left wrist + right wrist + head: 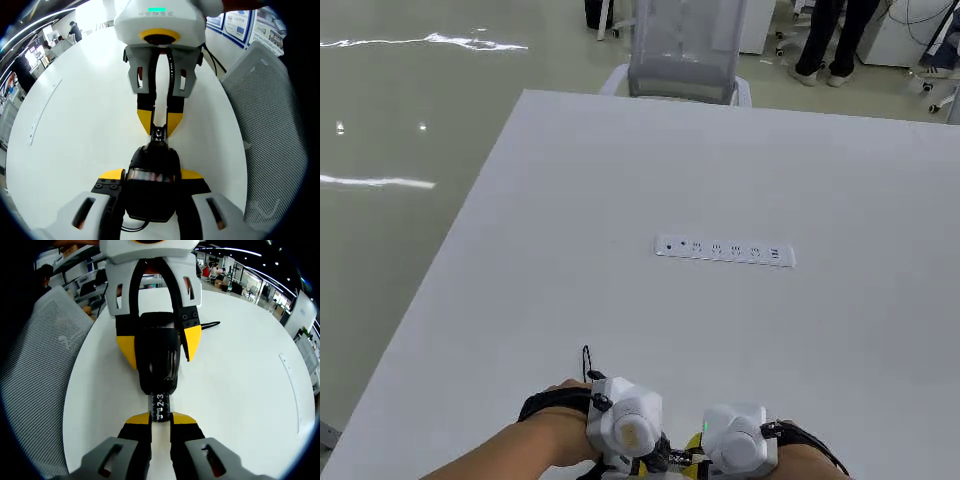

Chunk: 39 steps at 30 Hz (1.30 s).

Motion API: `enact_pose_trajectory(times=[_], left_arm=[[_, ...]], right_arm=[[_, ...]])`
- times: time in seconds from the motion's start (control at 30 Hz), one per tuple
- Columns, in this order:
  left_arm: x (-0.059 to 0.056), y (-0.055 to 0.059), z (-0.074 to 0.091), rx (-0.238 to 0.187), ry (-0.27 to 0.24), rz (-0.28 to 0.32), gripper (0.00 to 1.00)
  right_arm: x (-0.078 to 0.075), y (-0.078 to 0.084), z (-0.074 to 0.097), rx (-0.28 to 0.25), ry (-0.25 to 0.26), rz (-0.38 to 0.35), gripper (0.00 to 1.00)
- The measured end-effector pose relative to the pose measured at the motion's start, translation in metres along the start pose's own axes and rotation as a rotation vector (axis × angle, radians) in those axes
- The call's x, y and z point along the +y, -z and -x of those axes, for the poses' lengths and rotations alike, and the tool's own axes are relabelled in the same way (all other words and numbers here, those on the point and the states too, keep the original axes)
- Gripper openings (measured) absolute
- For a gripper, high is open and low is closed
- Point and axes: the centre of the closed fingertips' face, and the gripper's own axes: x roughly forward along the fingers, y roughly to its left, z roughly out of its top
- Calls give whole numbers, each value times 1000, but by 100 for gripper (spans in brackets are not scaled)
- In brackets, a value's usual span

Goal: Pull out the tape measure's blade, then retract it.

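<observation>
Your tape measure, a black case, sits at the near edge of the counter, caught between the two tools as they face each other nose to nose; whether it rests on the surface or hangs just above it, you cannot tell. Your left tool is clamped on the case, a yellow-tipped jaw pressing each side; a short length of blade shows at the case's mouth, the numerals 2 and 3 readable on it. Your right tool is pinched narrow on that blade's end, its tips just beside the case. A thin black cord lies on the counter beside your left hand. Farther out a white power strip lies flat mid-counter; a grey mesh chair stands at the far edge; glossy floor spreads to the left.
</observation>
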Motion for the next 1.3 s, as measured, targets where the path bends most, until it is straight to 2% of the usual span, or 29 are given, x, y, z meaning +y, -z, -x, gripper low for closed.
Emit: enact_pose_trajectory(times=[1.3], left_arm=[[0,-1,0,-2,-6,9,35]], right_arm=[[-2,20,14,17,-2,-5,11]])
